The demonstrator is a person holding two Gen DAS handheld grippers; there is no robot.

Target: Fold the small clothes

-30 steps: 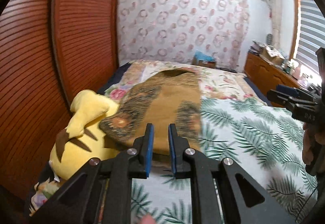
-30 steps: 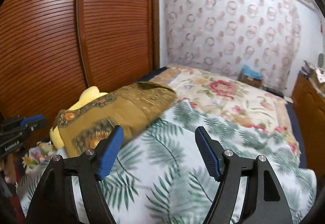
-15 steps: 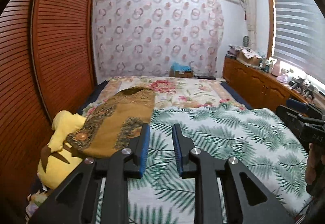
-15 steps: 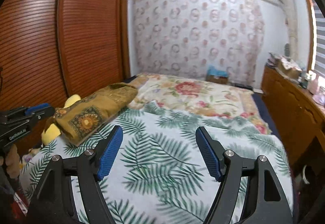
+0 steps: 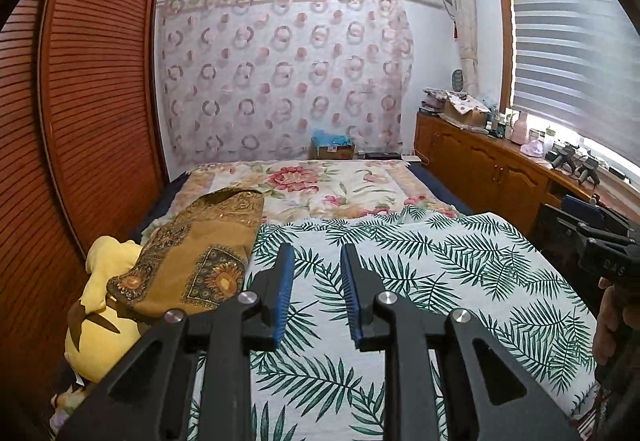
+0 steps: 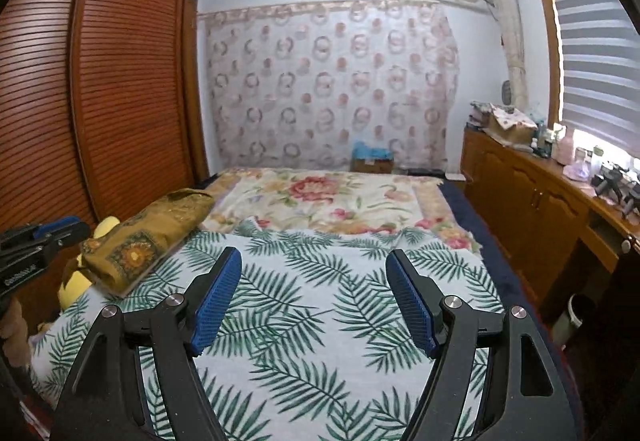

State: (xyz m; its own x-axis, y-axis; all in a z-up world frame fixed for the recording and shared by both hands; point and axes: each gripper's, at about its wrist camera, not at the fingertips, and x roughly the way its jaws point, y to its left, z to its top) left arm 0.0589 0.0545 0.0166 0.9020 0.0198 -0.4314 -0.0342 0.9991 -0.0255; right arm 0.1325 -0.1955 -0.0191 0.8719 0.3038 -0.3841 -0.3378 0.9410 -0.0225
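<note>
Two grippers, one garment, and one cleared work surface made up our inventory at this moment.

Item, far left: a yellow plush toy with brown markings (image 5: pixel 96 305), lying at the bed's edge against the slatted reddish-brown wooden wardrobe (image 5: pixel 92 89).

Item: the folded mustard-brown garment with ornate floral medallions and dark patterned borders (image 5: pixel 200 261). It rested partly on the plush toy and partly on the white bedspread printed with green palm fronds (image 5: pixel 440 273), at that spread's left edge. We judged it finished and set aside.

Item, centre: our left gripper with black arms and blue ribbed pads (image 5: pixel 316 295). Its jaws had just been opening a little and stood narrowly parted, nothing between them, above the bare spread.

Item: our right gripper of the same make (image 6: pixel 314 301). Its jaws stood wide apart and held nothing.

Item, beyond: a cream quilt with red flowers (image 5: pixel 320 185), bare of clothing.

Item, far right: a long wooden cabinet under the window (image 5: pixel 492 169), its top cluttered.

Step in hand, as we judged it: between garments, both grippers clear of the folded piece. The next move called for fetching another small garment and laying it flat on the palm-frond spread; none showed in either view, so we could not tell where it would come from.
</note>
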